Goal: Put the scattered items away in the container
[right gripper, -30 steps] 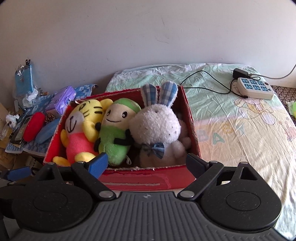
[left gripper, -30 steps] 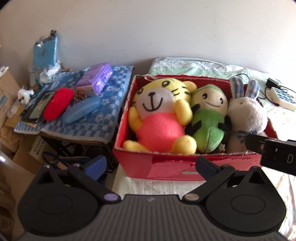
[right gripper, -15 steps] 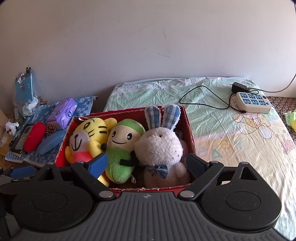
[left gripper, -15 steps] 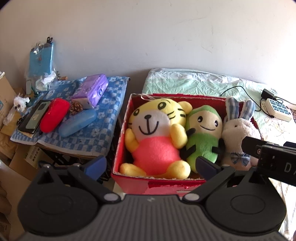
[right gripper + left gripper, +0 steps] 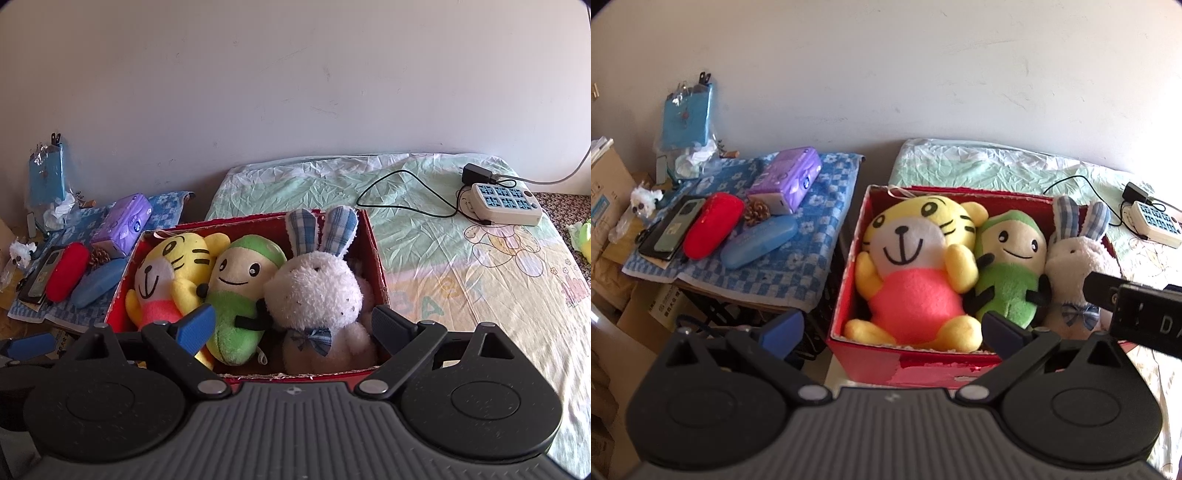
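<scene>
Done: three plush toys, tiger (image 5: 916, 266), green doll (image 5: 1012, 269) and rabbit (image 5: 317, 295), are seen packed in the red box (image 5: 923, 365) on the bed (image 5: 461, 266).
Left: judged nearly finished; a green item (image 5: 583, 240) is cut off at the bed's edge.
Jaws: left gripper (image 5: 892, 326) and right gripper (image 5: 291, 323) are held spread, empty.
Hidden: something pale behind the rabbit cannot be made out.

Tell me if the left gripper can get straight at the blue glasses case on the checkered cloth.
Probably yes. The left gripper is open and empty, and the blue glasses case lies uncovered on the checkered cloth, with the red case beside it but nothing on top.
</scene>
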